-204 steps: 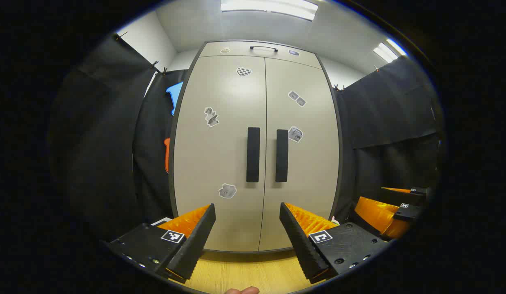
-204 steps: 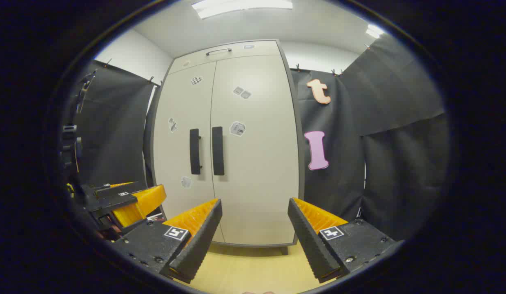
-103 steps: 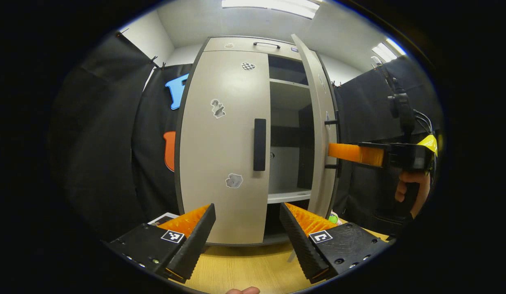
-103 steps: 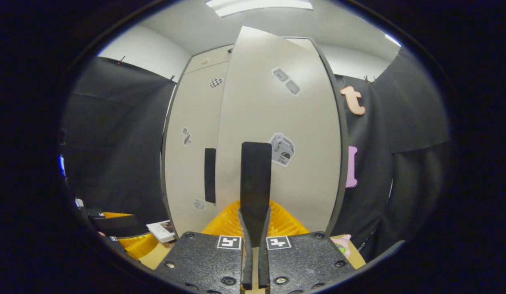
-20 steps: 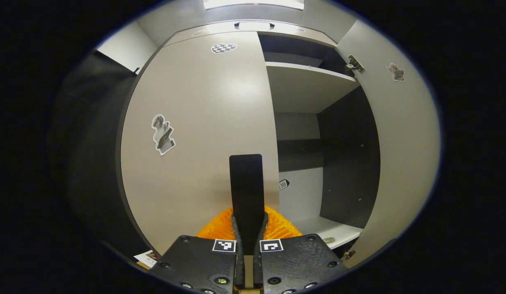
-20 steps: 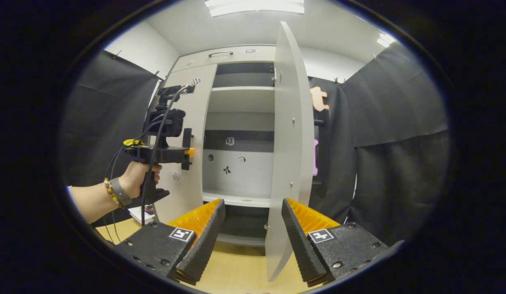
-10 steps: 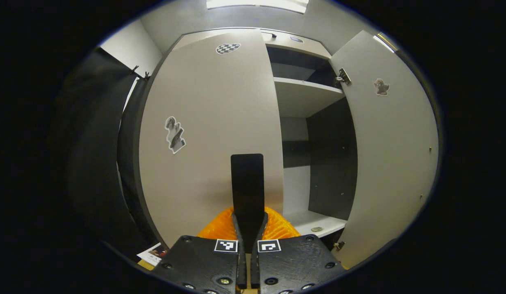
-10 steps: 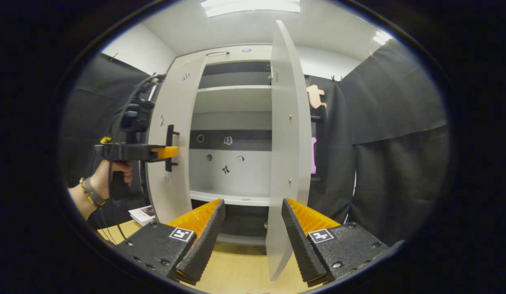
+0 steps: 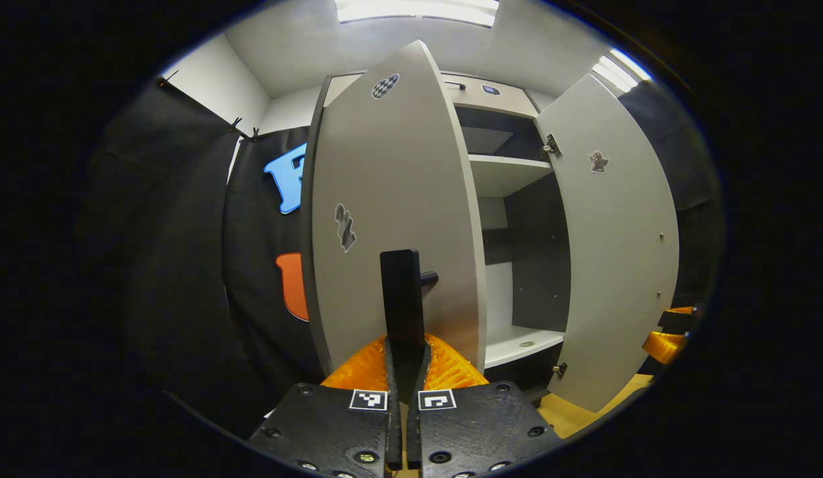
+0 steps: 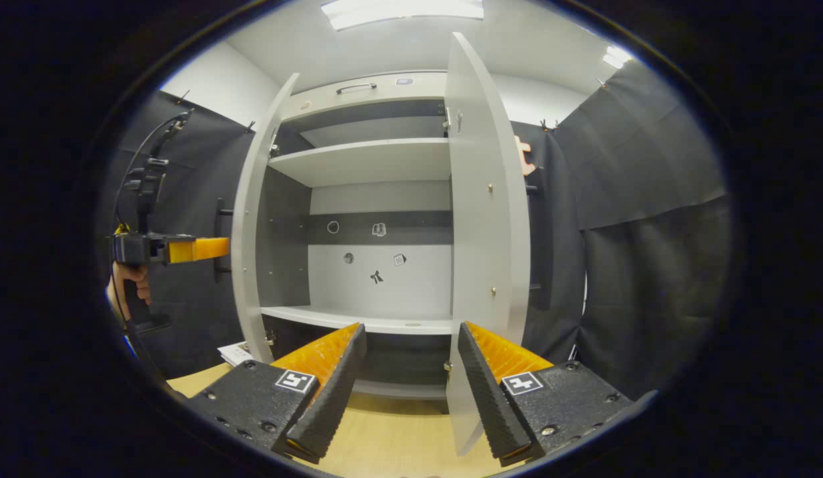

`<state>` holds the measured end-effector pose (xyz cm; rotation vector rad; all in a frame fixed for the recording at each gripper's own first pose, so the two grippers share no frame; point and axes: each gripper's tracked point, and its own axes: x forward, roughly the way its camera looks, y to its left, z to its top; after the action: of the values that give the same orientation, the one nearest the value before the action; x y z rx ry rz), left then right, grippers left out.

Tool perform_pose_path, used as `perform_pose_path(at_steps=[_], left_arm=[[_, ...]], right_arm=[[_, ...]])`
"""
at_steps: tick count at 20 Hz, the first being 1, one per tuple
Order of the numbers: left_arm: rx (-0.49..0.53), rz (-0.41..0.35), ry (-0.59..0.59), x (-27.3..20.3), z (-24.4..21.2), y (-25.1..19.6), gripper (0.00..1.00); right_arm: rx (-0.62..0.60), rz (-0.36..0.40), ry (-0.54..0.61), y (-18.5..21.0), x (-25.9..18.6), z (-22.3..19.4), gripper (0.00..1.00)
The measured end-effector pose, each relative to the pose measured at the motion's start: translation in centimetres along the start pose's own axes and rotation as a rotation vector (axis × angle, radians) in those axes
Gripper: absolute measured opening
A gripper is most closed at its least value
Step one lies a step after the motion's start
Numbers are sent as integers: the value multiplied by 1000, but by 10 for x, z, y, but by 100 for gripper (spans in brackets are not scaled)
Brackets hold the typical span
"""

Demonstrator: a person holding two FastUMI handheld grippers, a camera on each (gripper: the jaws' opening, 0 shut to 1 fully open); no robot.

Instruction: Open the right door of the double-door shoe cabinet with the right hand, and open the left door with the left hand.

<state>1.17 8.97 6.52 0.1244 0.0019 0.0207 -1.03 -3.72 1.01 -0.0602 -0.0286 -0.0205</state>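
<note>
The beige shoe cabinet (image 10: 378, 86) stands with both doors swung out. In the left gripper view my left gripper (image 9: 403, 362) is shut on the black bar handle (image 9: 399, 299) of the left door (image 9: 391, 219), which stands roughly half open. The right door (image 9: 614, 252) hangs wide open, its inner face showing. In the right gripper view my right gripper (image 10: 408, 378) is open and holds nothing, back from the cabinet, with the right door (image 10: 477, 219) edge-on just ahead. Farther left there, the left gripper (image 10: 198, 249) and a hand (image 10: 129, 285) hold the left door (image 10: 252, 252) by its handle (image 10: 220, 239).
Inside are white shelves (image 10: 371, 162) and a back panel (image 10: 378, 265) with small stickers. Black cloth walls (image 10: 650, 232) flank the cabinet. The floor (image 10: 391, 438) is light wood, and a booklet (image 10: 235, 352) lies on it at the left.
The left door has swung farther open, pulled by my left gripper on its handle. The right gripper has stayed open and nearly still; the right door has not moved.
</note>
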Motion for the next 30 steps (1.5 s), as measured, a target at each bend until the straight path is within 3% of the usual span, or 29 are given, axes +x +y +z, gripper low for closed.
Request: perform_pose_path(at_steps=[4,9,12,20,21,22,26,28,30], left_arm=[[16,51,5,-20,-3,44,2],[78,127,4,-25,-10,90,1],[-17,113,-5,-24,-14,110,0],[-10,54,-5,-25,-14,118,0],[-3,58,2,-30,-16,119,0],[12,75,3,-33,-17,124,0],[26,90,19,-64,-26,123,1],[25,106,39,-84,-30,120,0],[-21,60,25,-102,-22,92,0]], right_arm=[[-7,1,-2,9,7,2,91],[-9,14,7,25,9,1,87],[-15,18,20,31,6,-2,91],[-21,4,23,35,-1,-1,88],[-24,-1,26,33,-2,-2,91],[-25,-6,27,32,-4,-2,88],[-21,-10,35,30,0,-3,91],[-16,-5,37,32,4,-4,87],[-19,-5,38,30,5,-5,87]])
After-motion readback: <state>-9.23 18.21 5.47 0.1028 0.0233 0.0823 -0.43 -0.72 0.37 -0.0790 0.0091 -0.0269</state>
